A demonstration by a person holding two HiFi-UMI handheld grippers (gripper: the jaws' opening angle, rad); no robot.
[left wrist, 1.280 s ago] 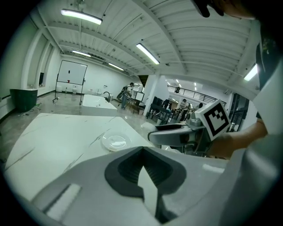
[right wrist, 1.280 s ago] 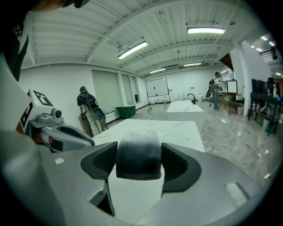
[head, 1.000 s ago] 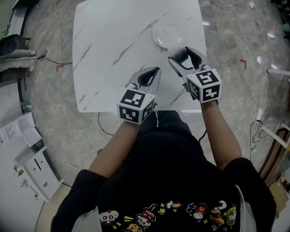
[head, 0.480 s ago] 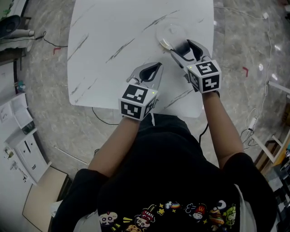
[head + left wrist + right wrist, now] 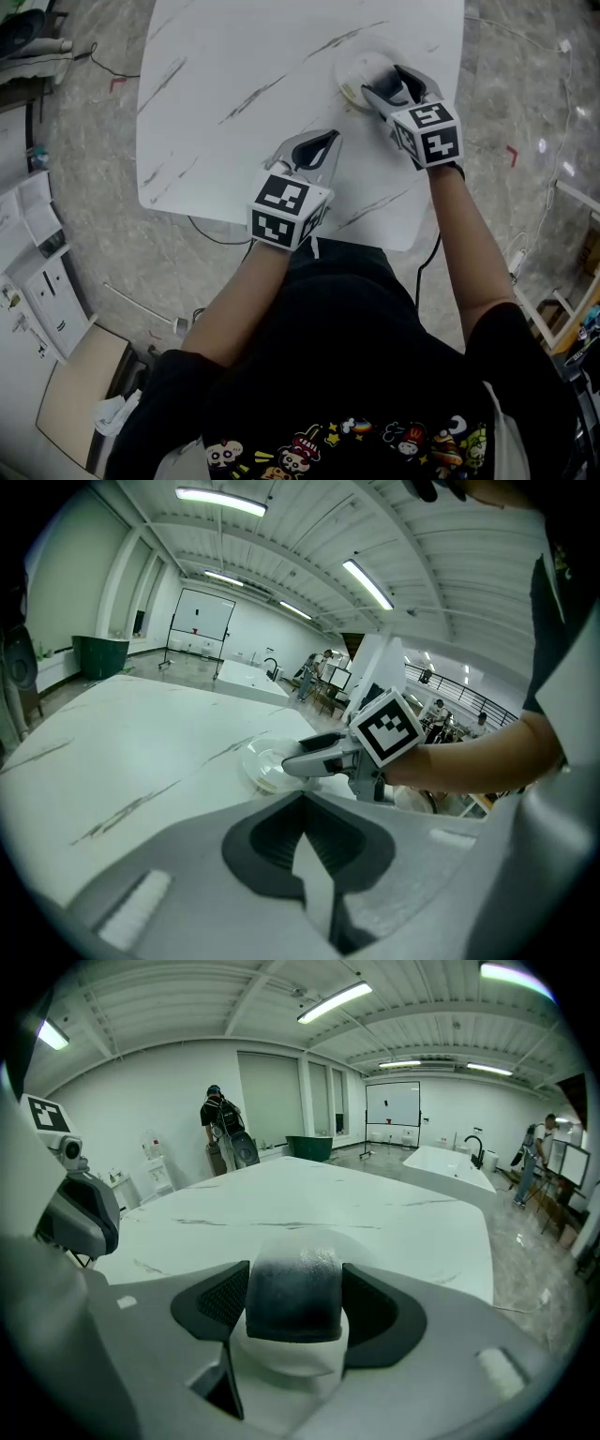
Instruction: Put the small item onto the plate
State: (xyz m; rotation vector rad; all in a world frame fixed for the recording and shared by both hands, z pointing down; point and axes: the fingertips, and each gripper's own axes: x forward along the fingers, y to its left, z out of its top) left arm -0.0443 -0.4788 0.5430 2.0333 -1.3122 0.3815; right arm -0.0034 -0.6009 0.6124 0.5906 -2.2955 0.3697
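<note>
Right gripper (image 5: 386, 84) is clamping the small dark item (image 5: 293, 1293) just above the plate (image 5: 349, 64). Best approach, I judge: lowering until contact, then parting the jaws slowly. Left gripper (image 5: 314, 152), jaws together on nothing, is idling near the plate over the worktop (image 5: 234, 75).

Plate (image 5: 351, 69): on table (image 5: 234, 66), far right part. Item (image 5: 292, 1288): in right gripper (image 5: 382, 81), over plate. Left gripper (image 5: 327, 142): left of it, nearer, over table.
</note>
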